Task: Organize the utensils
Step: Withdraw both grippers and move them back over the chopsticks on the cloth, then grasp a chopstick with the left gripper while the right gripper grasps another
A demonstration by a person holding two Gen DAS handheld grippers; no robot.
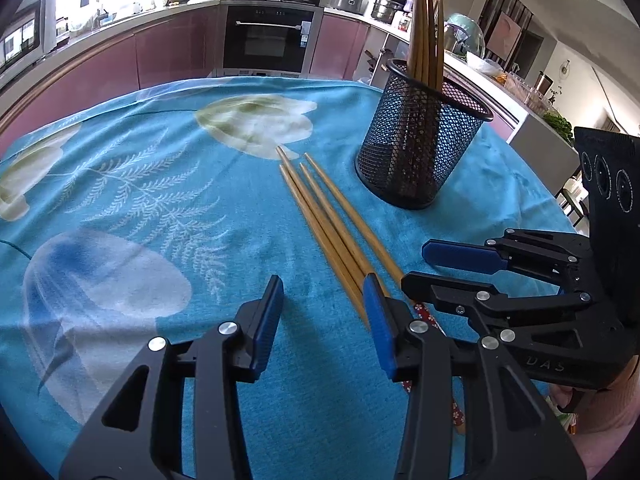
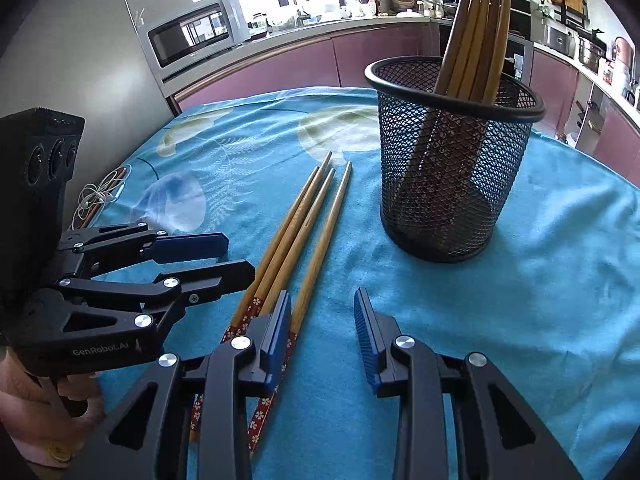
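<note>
Several wooden chopsticks with red flowered ends lie side by side on the blue floral cloth; they also show in the right wrist view. A black mesh cup stands upright behind them holding several more chopsticks; it also shows in the right wrist view. My left gripper is open and empty, low over the cloth just left of the chopsticks' handle ends. My right gripper is open and empty, just right of the same ends. Each gripper shows in the other's view: the right, the left.
The table is covered by a blue cloth with white flowers. A tangle of white cord lies at the table's left edge. Kitchen counters, an oven and a microwave stand beyond the table.
</note>
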